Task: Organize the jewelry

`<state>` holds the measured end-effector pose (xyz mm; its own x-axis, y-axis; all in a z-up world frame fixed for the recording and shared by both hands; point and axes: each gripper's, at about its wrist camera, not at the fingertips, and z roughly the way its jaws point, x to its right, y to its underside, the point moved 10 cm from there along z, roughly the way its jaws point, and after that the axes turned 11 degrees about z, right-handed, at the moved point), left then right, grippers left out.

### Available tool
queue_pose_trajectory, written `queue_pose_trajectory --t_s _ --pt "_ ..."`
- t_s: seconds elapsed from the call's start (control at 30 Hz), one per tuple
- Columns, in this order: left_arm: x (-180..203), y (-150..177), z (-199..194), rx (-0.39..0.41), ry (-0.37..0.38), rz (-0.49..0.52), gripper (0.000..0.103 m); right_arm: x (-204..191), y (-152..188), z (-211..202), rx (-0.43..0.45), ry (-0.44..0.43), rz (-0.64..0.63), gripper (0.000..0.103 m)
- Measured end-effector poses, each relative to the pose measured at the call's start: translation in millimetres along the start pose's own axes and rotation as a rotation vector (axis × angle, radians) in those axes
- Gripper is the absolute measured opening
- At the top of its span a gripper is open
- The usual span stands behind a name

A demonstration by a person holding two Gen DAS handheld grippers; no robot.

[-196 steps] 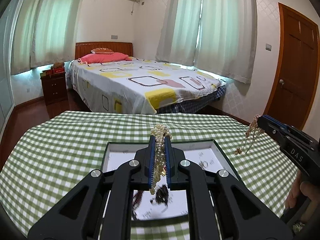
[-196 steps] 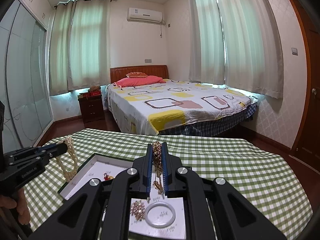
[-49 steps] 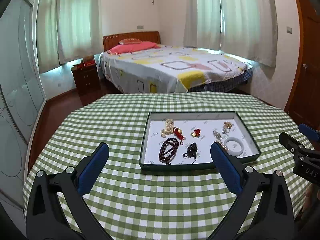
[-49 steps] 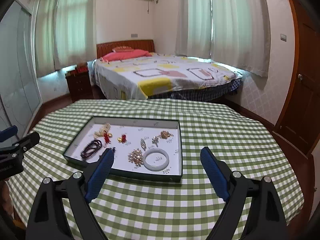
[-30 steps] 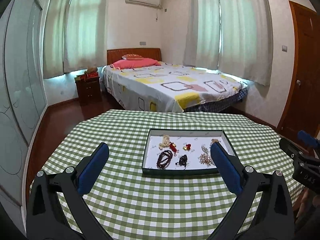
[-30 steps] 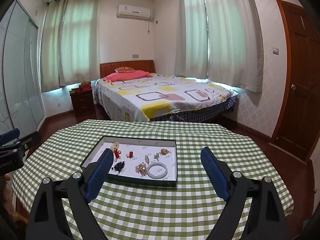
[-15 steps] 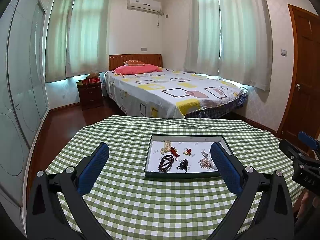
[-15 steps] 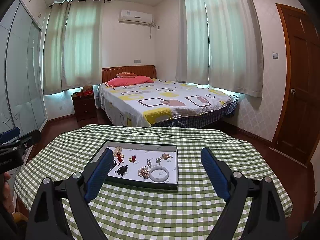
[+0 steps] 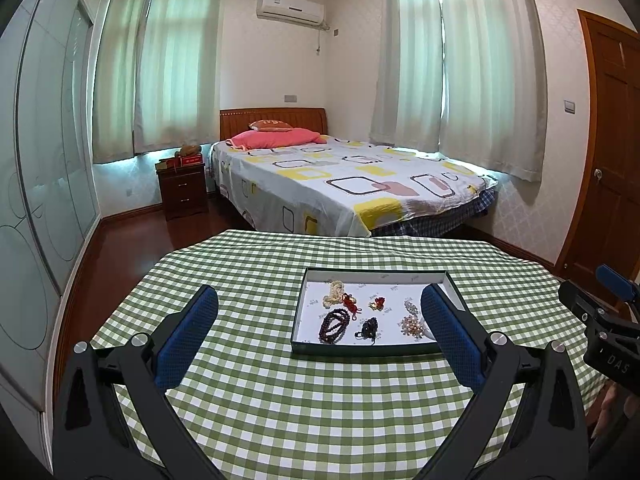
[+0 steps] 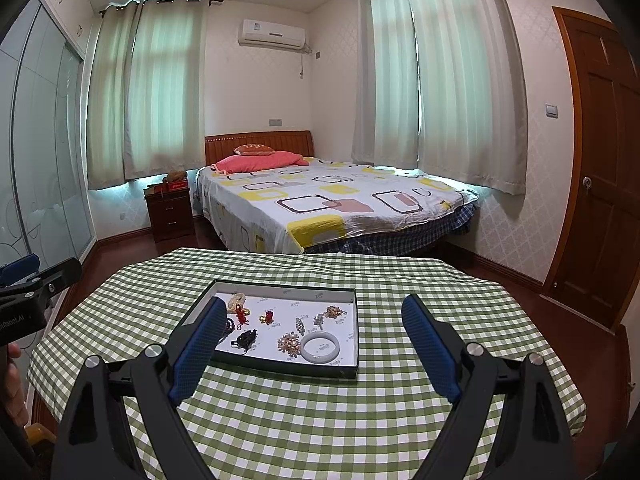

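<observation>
A dark-rimmed tray [image 9: 360, 350] with a white floor lies on the green checked table [image 9: 280, 412]; it also shows in the right wrist view [image 10: 280, 368]. In it lie a pearl string [image 9: 334, 293], a dark bead bracelet [image 9: 334, 321], a black piece [image 9: 369, 327], small red charms [image 10: 267, 316], gold brooches [image 10: 289, 343] and a white bangle [image 10: 320, 347]. My left gripper [image 9: 318, 334] is open and empty, held back above the table's near side. My right gripper [image 10: 314, 342] is open and empty, also back from the tray.
A bed [image 9: 344, 188] stands beyond the table, with a nightstand [image 9: 182, 190] to its left. A wooden door [image 10: 600, 184] is on the right, glass wardrobe doors [image 9: 36, 208] on the left. Table edges drop off on all sides.
Both grippers let go of their jewelry into the tray, opened wide, and have pulled back and up; the tray looks smaller and farther than half a second ago.
</observation>
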<state>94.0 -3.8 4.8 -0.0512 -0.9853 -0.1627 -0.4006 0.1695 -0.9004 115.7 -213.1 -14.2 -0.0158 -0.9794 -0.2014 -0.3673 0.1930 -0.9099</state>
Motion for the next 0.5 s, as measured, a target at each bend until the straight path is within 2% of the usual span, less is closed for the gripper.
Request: queue_pose_trajectory --t_s 0.5 --pt "-2.1 2.2 1.0 -0.004 0.000 -0.002 0.099 -2.7 0.6 -1.9 -0.003 -0.004 -0.002 0.086"
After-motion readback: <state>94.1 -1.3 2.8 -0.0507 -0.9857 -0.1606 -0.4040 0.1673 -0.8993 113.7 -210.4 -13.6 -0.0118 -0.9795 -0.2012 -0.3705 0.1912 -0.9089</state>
